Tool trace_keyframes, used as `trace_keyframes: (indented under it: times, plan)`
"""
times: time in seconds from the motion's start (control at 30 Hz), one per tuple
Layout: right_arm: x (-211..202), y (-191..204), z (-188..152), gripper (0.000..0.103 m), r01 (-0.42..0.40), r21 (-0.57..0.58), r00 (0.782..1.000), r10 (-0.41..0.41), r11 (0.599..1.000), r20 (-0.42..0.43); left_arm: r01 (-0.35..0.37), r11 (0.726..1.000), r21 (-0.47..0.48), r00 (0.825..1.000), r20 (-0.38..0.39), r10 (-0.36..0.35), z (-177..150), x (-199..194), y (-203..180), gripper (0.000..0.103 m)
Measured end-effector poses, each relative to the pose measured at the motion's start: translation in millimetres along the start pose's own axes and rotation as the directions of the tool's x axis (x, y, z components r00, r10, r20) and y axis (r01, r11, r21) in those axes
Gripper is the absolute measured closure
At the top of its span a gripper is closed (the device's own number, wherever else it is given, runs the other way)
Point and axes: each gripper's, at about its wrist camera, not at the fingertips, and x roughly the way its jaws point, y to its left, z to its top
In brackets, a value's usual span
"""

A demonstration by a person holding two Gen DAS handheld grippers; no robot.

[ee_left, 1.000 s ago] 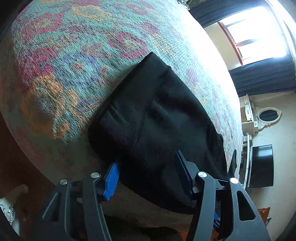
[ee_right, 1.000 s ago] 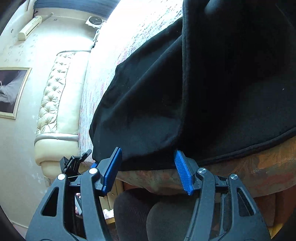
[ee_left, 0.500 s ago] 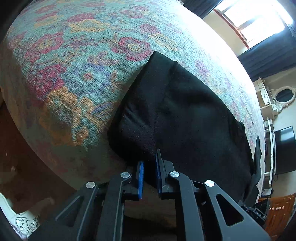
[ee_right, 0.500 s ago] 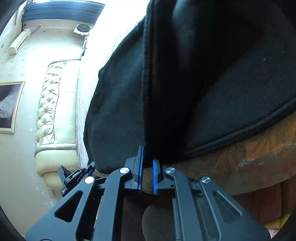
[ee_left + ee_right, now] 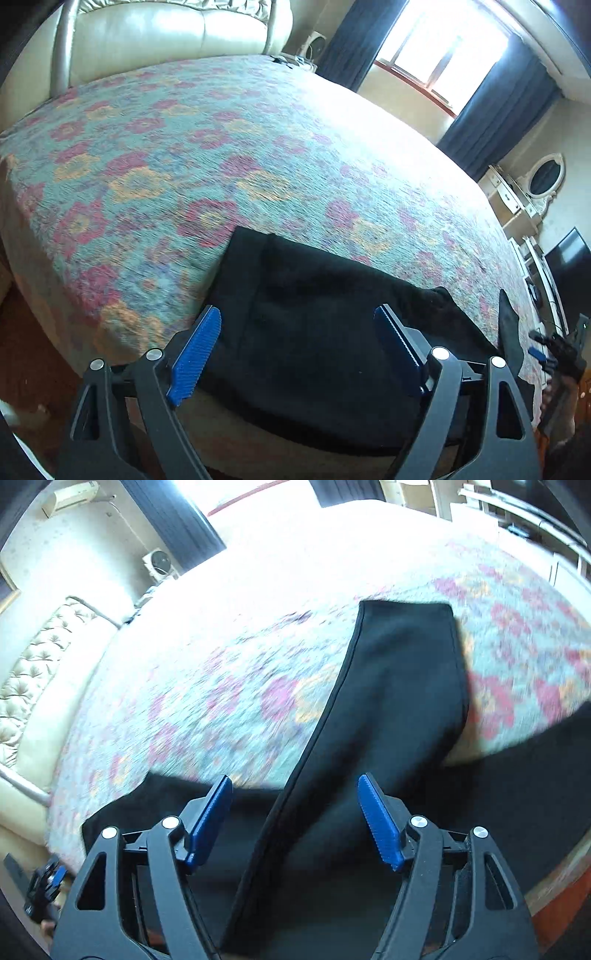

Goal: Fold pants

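Black pants [image 5: 325,325] lie at the near edge of a bed with a floral cover [image 5: 221,147]. In the left wrist view they form a flat dark block. My left gripper [image 5: 297,350] is open above their near part, holding nothing. In the right wrist view a long folded strip of the pants [image 5: 399,701] reaches away across the cover, with more black cloth low at left and right. My right gripper [image 5: 295,819] is open over the near end of that strip, holding nothing.
A cream padded headboard [image 5: 166,33] stands at the far end of the bed. A window with dark curtains [image 5: 443,55] is behind. A dresser with an oval mirror [image 5: 543,181] and a dark screen [image 5: 569,266] stand at the right.
Both grippers were shut on the pants' near edge half a second ago and are now open. Both have lifted and tilted up, so more of the bed shows. A strip of the pants now lies farther onto the bed.
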Motion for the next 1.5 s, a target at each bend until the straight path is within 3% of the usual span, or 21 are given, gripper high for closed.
trace_keyframes:
  times: [0.07, 0.17, 0.37, 0.43, 0.47, 0.53, 0.57, 0.67, 0.73, 0.8, 0.87, 0.97, 1.1, 1.23, 1.33, 1.37, 1.43, 1.5]
  plan:
    - [31, 0, 39, 0.033, 0.113, -0.016, 0.994, -0.113, 0.993, -0.001, 0.011, 1.0, -0.018, 0.998, -0.063, -0.012, -1, 25, -4, 0.019]
    - [77, 7, 80, 0.033, 0.262, -0.073, 0.965, -0.263, 0.962, -0.003, 0.018, 0.998, -0.064, 0.984, -0.178, -0.029, -10, 56, 0, 0.019]
    - [142, -3, 116, 0.033, 0.422, -0.111, 0.904, -0.427, 0.9, -0.024, 0.043, 0.999, -0.014, 0.987, -0.155, -0.045, -20, 59, 2, 0.017]
    - [156, -11, 121, 0.046, 0.46, -0.123, 0.881, -0.469, 0.879, -0.055, 0.04, 0.999, -0.012, 0.988, -0.148, -0.041, -21, 60, 1, 0.015]
    - [159, -19, 120, 0.07, 0.456, -0.107, 0.882, -0.465, 0.884, -0.081, 0.036, 0.999, -0.004, 0.989, -0.146, -0.036, -22, 60, 0, 0.014]
    - [153, -31, 120, 0.081, 0.426, -0.066, 0.898, -0.431, 0.902, -0.085, 0.023, 0.999, 0.033, 0.989, -0.145, -0.018, -24, 61, -4, 0.013]
    - [148, -36, 119, 0.093, 0.404, -0.061, 0.91, -0.407, 0.913, -0.079, 0.013, 0.998, 0.059, 0.989, -0.147, -0.004, -25, 62, -7, 0.013]
    - [107, -48, 113, 0.095, 0.316, -0.004, 0.949, -0.316, 0.949, 0.008, -0.006, 0.994, 0.106, 0.988, -0.153, 0.022, -27, 62, -11, 0.013]
    - [65, -66, 105, 0.095, 0.217, 0.066, 0.971, -0.222, 0.974, 0.089, -0.003, 0.996, 0.092, 0.988, -0.156, 0.017, -26, 61, -10, 0.013]
    - [21, -91, 91, 0.095, 0.102, 0.138, 0.977, -0.125, 0.985, 0.171, 0.009, 0.998, 0.06, 0.988, -0.158, 0.001, -25, 61, -5, 0.013]
    - [-23, -124, 68, 0.095, 0.008, 0.208, 0.968, -0.06, 0.978, 0.245, 0.019, 0.999, 0.028, 0.988, -0.156, -0.014, -23, 60, -1, 0.013]
    - [-71, -184, 22, 0.095, -0.049, 0.325, 0.947, -0.059, 0.944, 0.314, 0.018, 1.0, 0.012, 0.988, -0.156, -0.016, -23, 59, -2, 0.013]
    - [-98, -256, -45, 0.095, 0.014, 0.45, 0.941, -0.164, 0.893, 0.295, 0.001, 0.999, 0.039, 0.987, -0.158, 0.005, -24, 60, -6, 0.013]
    - [-79, -302, -98, 0.095, -0.047, 0.597, 0.97, -0.105, 0.801, 0.218, -0.02, 0.998, 0.063, 0.986, -0.161, 0.03, -26, 61, -10, 0.013]
    - [-69, -317, -116, 0.095, -0.157, 0.655, 0.964, -0.03, 0.739, 0.265, -0.028, 0.998, 0.061, 0.986, -0.161, 0.037, -26, 61, -10, 0.013]
    - [-65, -320, -117, 0.093, -0.192, 0.66, 0.959, -0.003, 0.727, 0.282, -0.028, 0.998, 0.059, 0.986, -0.162, 0.038, -26, 61, -10, 0.013]
    - [-61, -326, -118, 0.08, -0.257, 0.664, 0.948, 0.049, 0.702, 0.316, -0.028, 0.998, 0.055, 0.986, -0.162, 0.036, -26, 61, -9, 0.013]
    - [-61, -331, -116, 0.069, -0.292, 0.673, 0.934, 0.051, 0.68, 0.354, -0.031, 0.998, 0.059, 0.986, -0.161, 0.04, -27, 61, -9, 0.013]
